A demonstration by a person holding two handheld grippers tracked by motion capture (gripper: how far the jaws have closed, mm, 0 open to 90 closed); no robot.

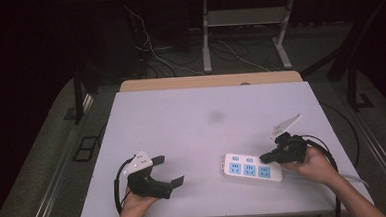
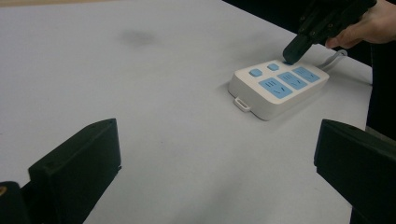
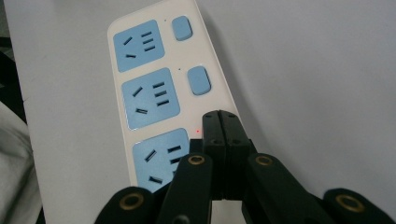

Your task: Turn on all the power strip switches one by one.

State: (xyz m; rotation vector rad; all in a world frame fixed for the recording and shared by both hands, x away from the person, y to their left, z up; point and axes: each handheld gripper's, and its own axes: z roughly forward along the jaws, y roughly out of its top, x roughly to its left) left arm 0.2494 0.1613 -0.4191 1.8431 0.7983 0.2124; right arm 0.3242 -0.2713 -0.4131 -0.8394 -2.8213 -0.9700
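A white power strip (image 1: 249, 168) with three blue sockets and blue switches lies near the table's front right. It also appears in the left gripper view (image 2: 275, 88) and the right gripper view (image 3: 154, 93). My right gripper (image 1: 263, 158) is shut, and its joined tips (image 3: 219, 116) rest on the strip's edge where the third switch would be, hiding it. A tiny red light (image 3: 198, 131) glows beside the tips. My left gripper (image 1: 168, 171) stands open over bare table at the front left, with nothing between its jaws (image 2: 217, 135).
The white table top (image 1: 206, 118) has a faint grey smudge (image 1: 215, 116) at its middle. The strip's pale cable (image 1: 334, 176) runs off to the right edge. Beyond the far edge stand desk legs (image 1: 206, 37) and loose floor cables (image 1: 163, 60).
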